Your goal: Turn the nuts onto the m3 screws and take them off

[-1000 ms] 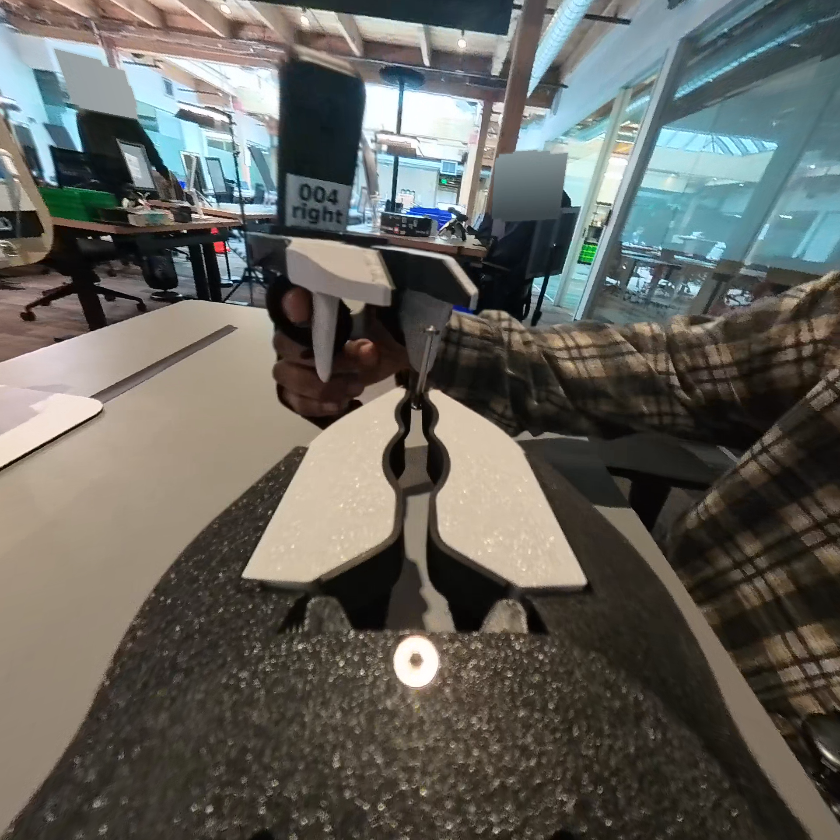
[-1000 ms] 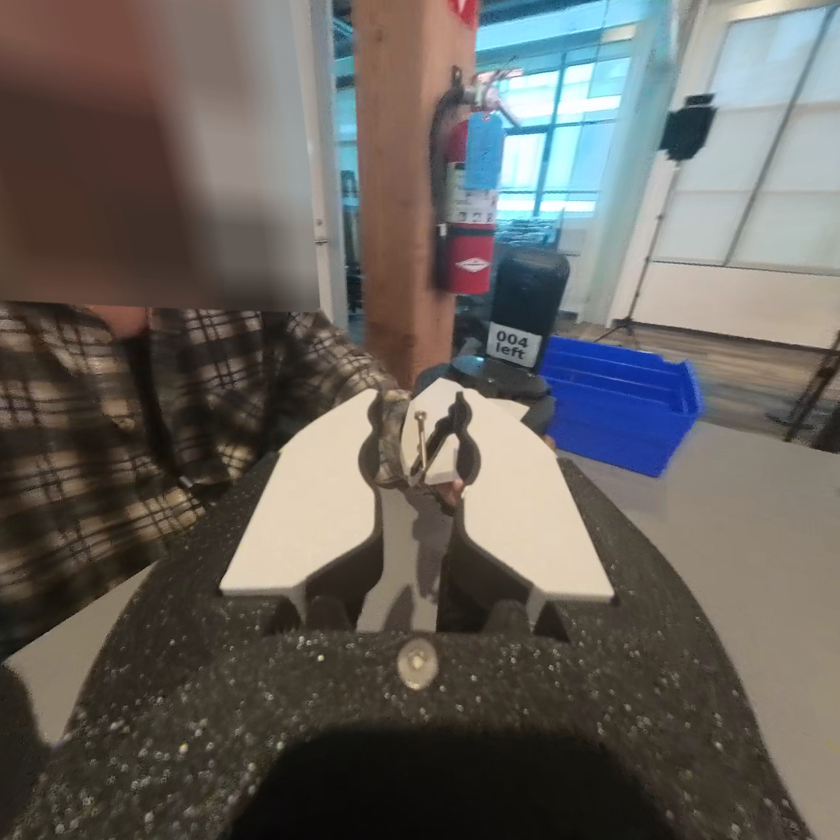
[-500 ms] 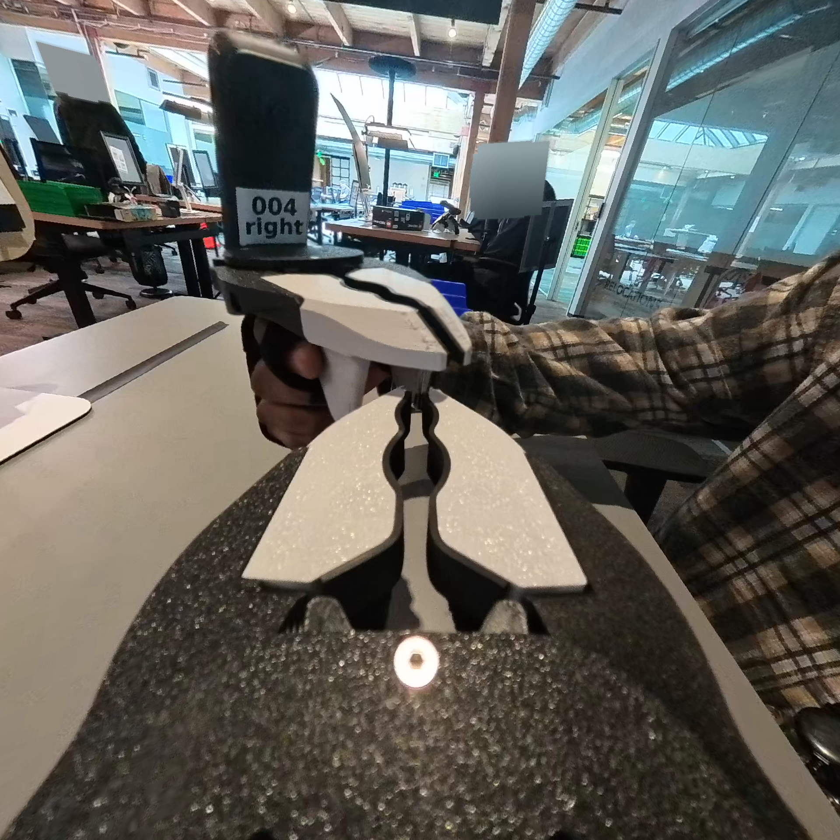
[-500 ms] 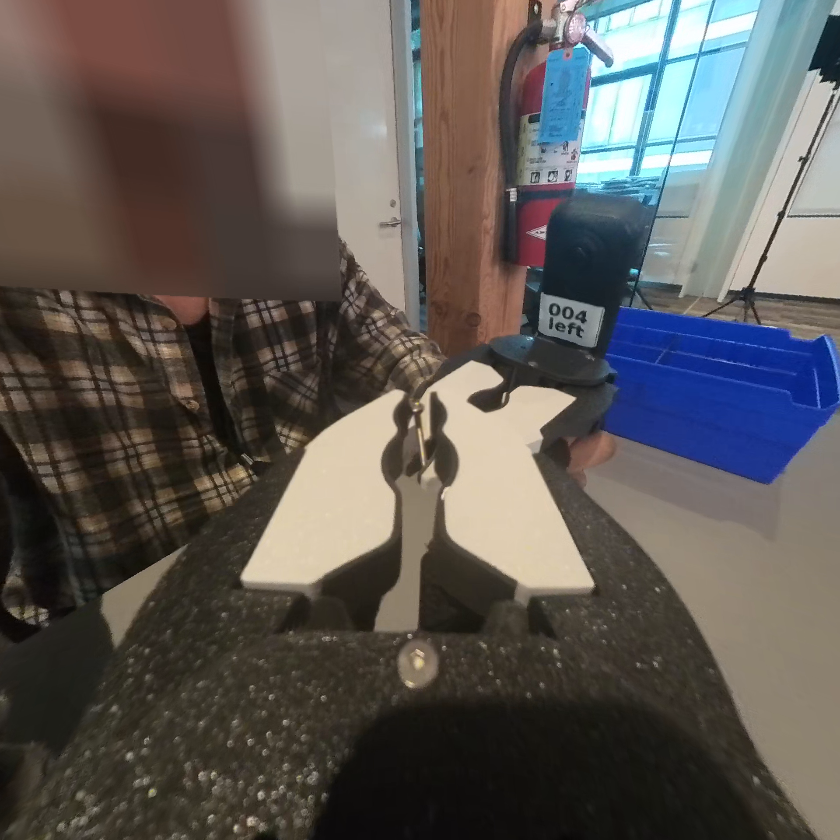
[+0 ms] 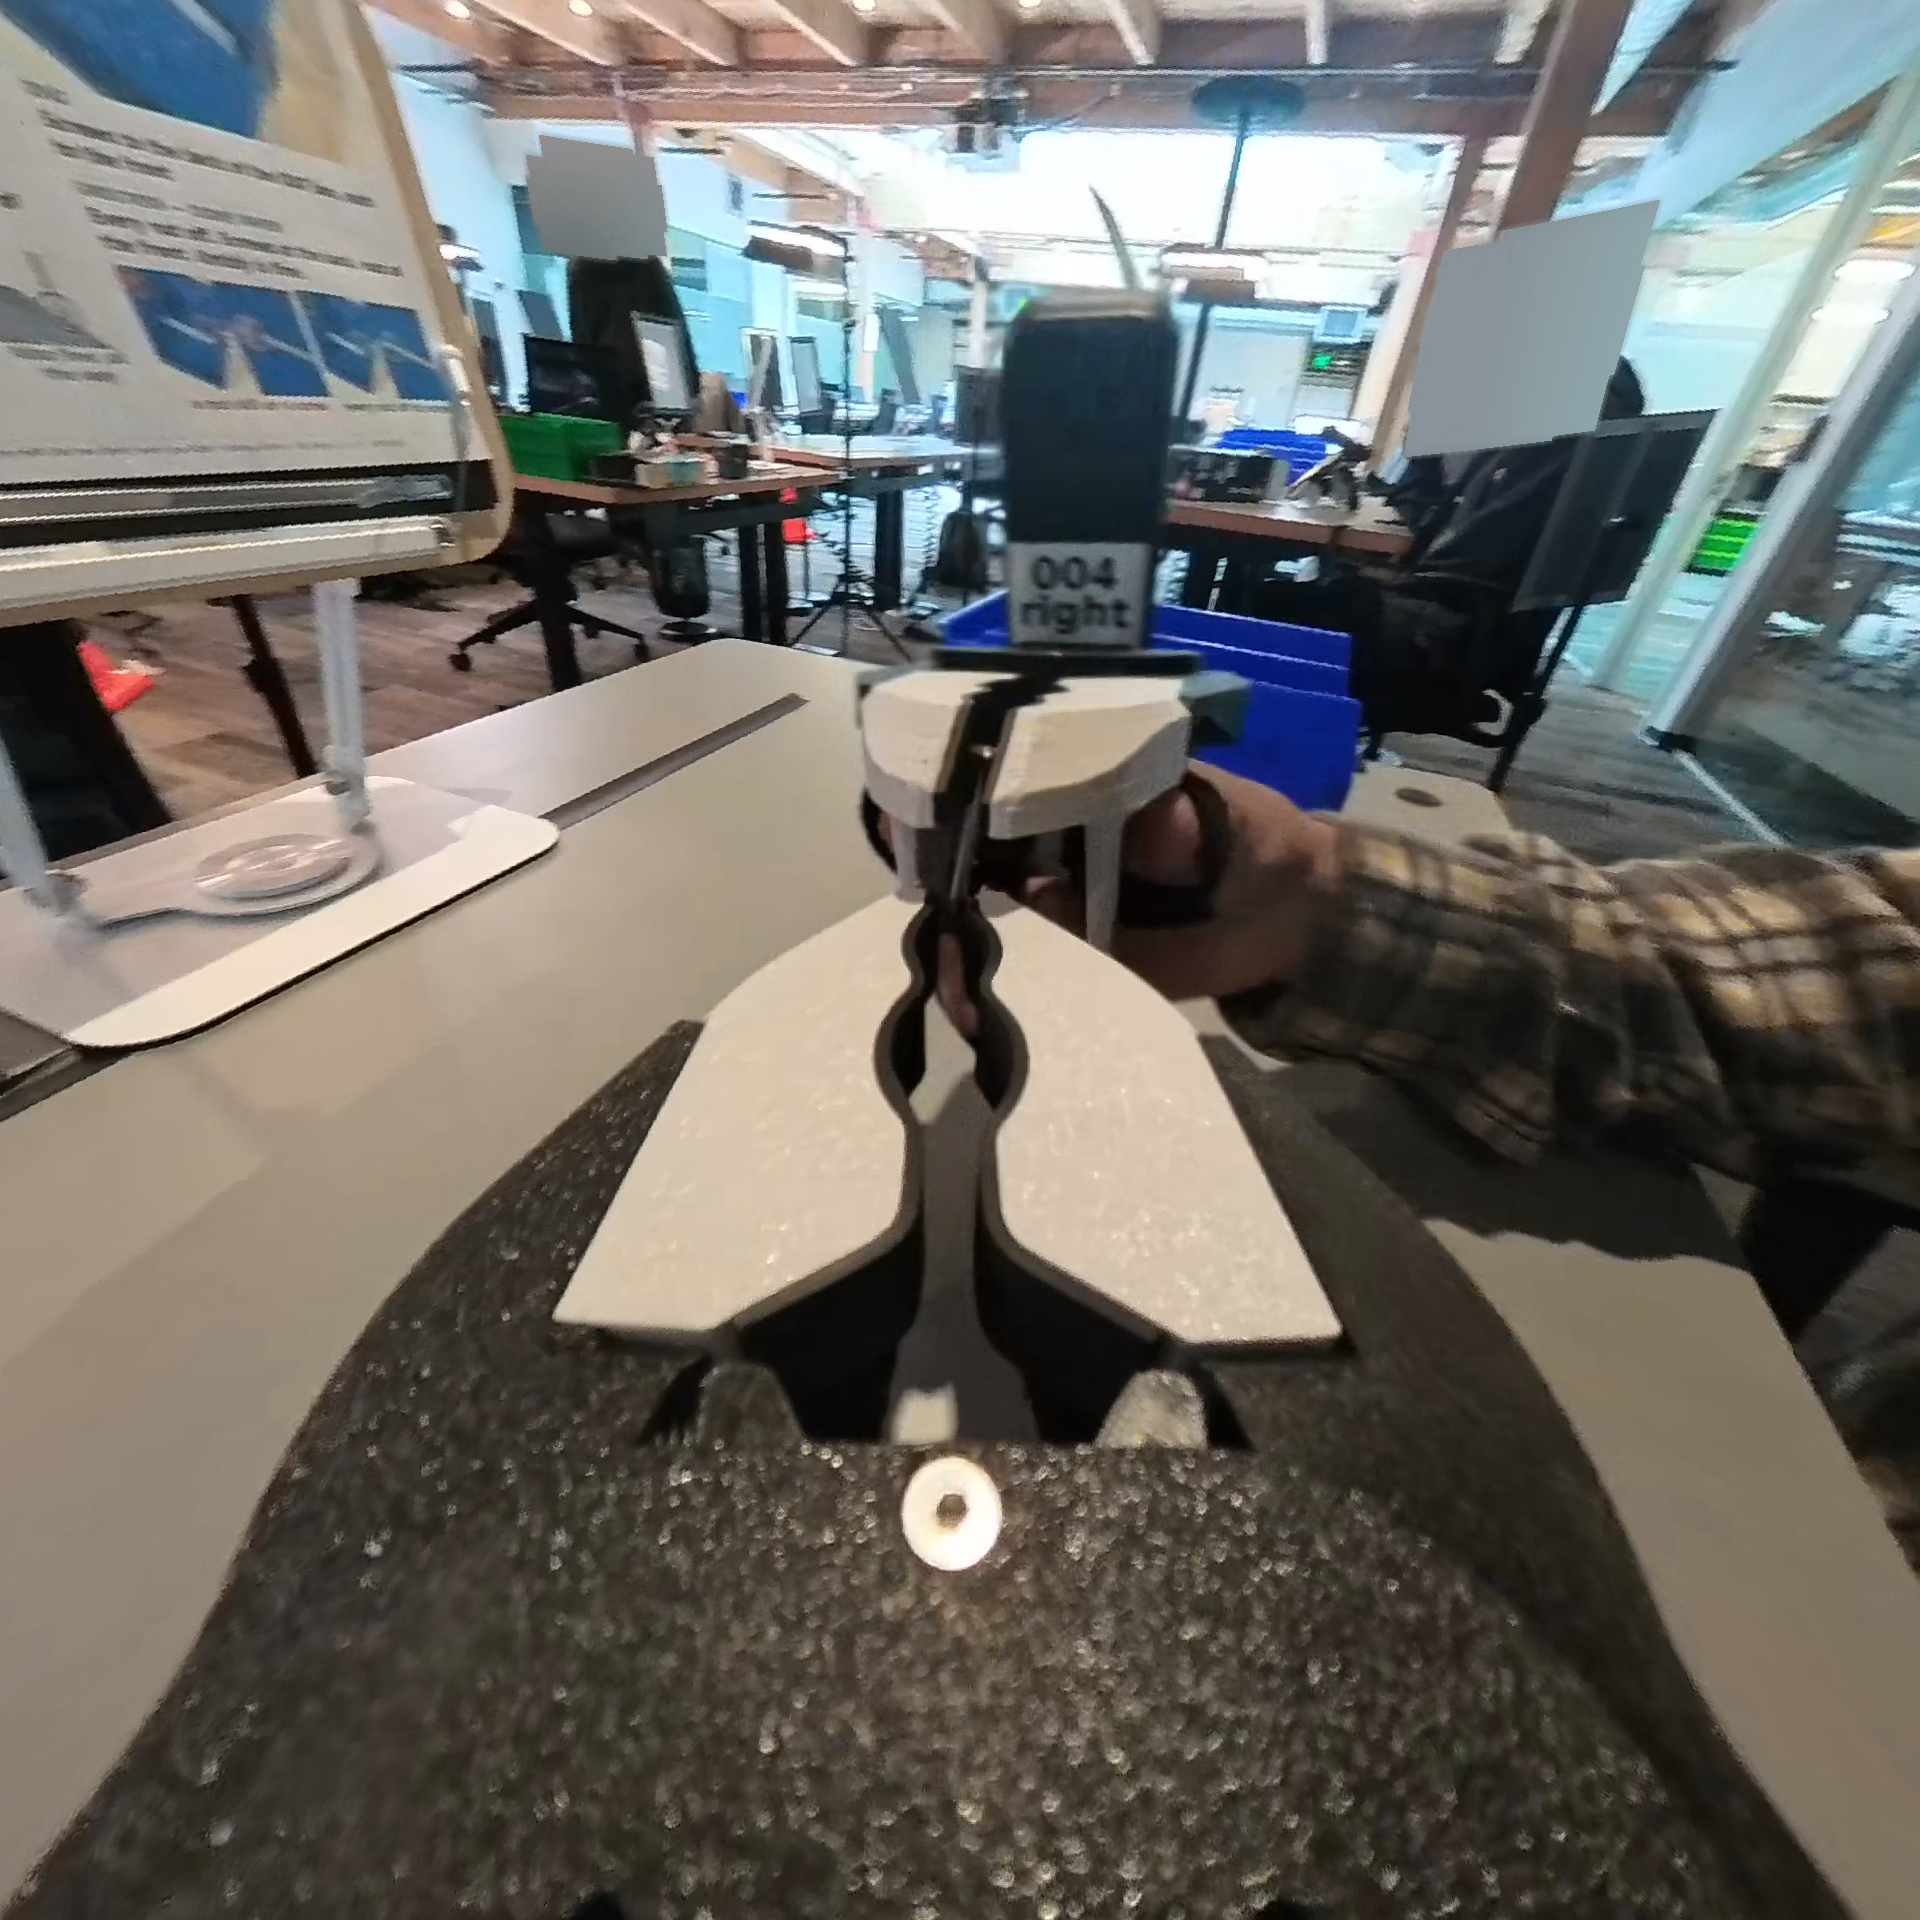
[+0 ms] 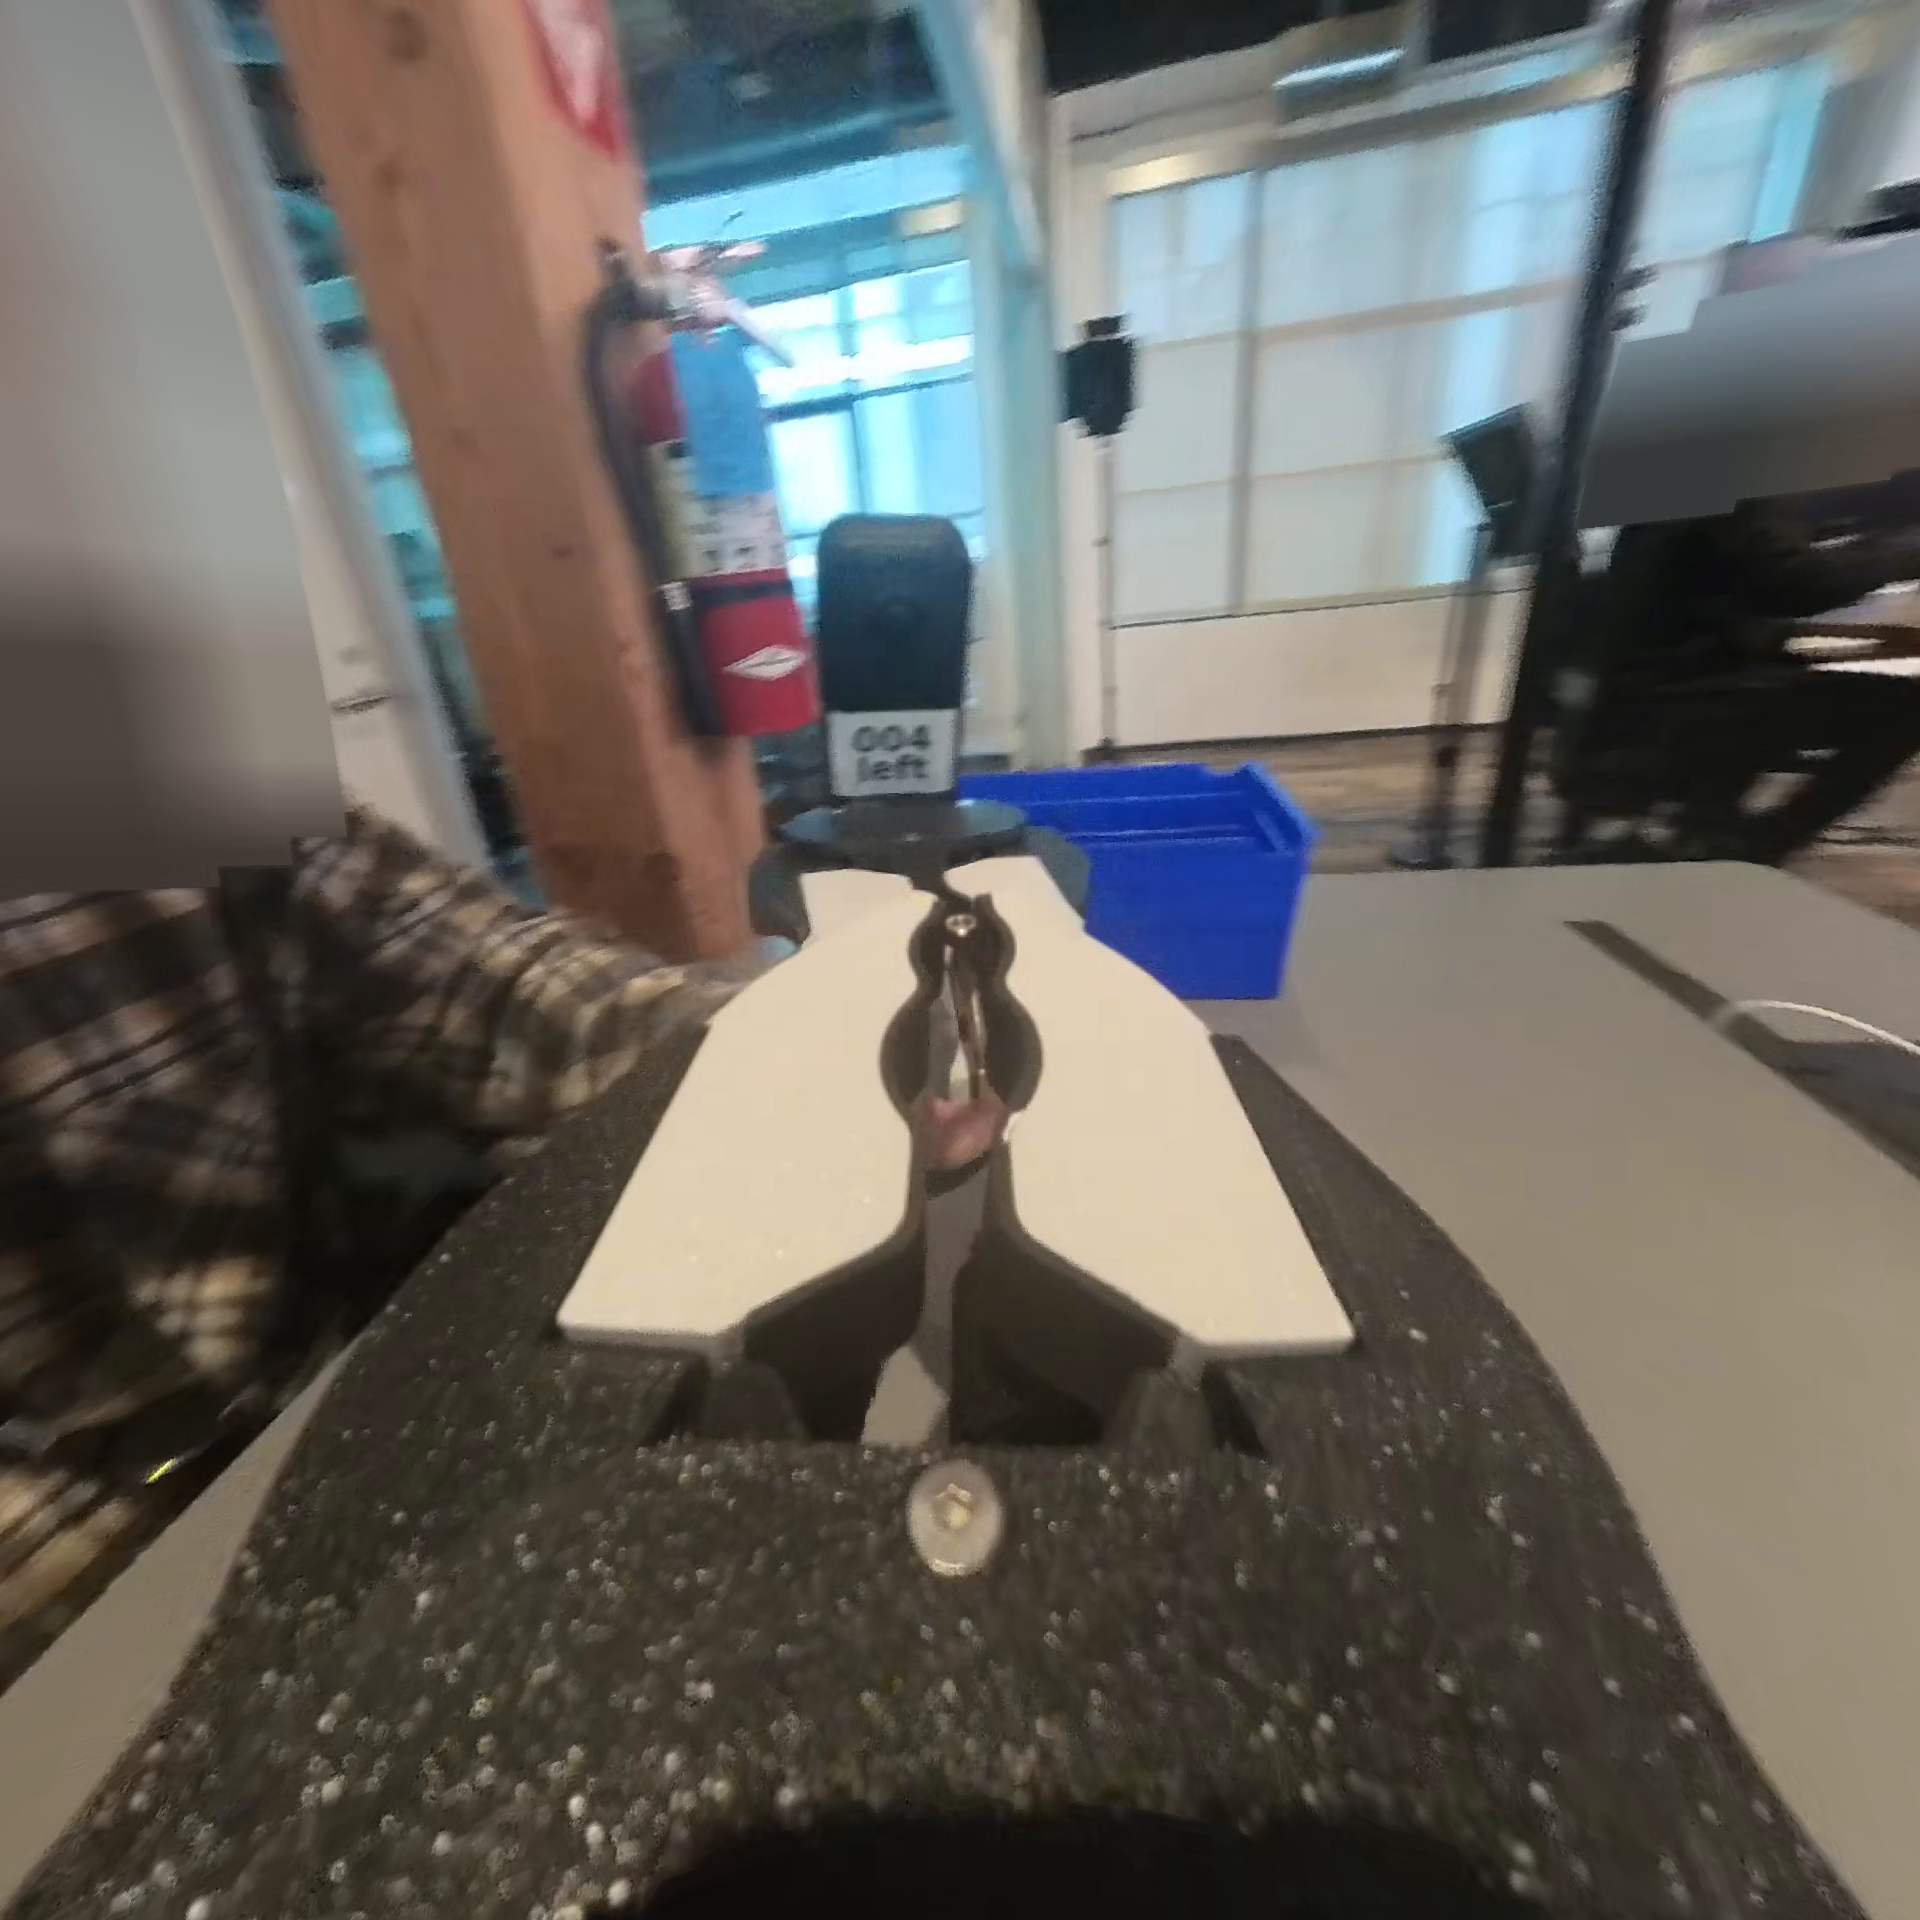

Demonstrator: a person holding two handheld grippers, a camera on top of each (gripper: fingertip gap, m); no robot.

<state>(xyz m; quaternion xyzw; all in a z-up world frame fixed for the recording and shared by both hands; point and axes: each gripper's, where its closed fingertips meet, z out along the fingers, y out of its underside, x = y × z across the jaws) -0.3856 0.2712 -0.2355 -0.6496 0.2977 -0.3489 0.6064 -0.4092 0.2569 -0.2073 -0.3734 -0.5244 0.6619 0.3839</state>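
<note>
**Two grippers met tip to tip over a thin screw**

In the left wrist view, the left gripper (image 5: 951, 920) is seen nearest, its white fingers (image 5: 790, 1132) drawn together so that only a narrow wavy gap is left between them. At their tips a thin dark screw (image 5: 961, 862) is met, slanting upward into the right gripper (image 5: 971, 831), which faces back toward the camera just beyond. The right gripper's jaws are seen pressed close around the upper part of the screw. Which of the two grippers actually bears the screw cannot be told from this view, and a nut cannot be made out. The right gripper is held by a hand (image 5: 1195, 894) in a plaid sleeve (image 5: 1558, 997), above the grey table (image 5: 416, 1039). Farther left a white stand base (image 5: 312, 883) is set on the table; a blue bin (image 5: 1268, 707) lies behind the right gripper.

In the right wrist view, which is blurred, the right gripper (image 6: 961, 930) is shown clenched, with the screw (image 6: 964, 997) lying along the gap between its fingers (image 6: 790, 1164) and the screw's small bright end near the tips. The left gripper (image 6: 940, 883) is touched at that point. Beyond it the blue bin (image 6: 1195, 883) stands on the table (image 6: 1558, 1091), and a red extinguisher (image 6: 727, 561) is hung on a wooden post (image 6: 499, 416) behind.
</note>
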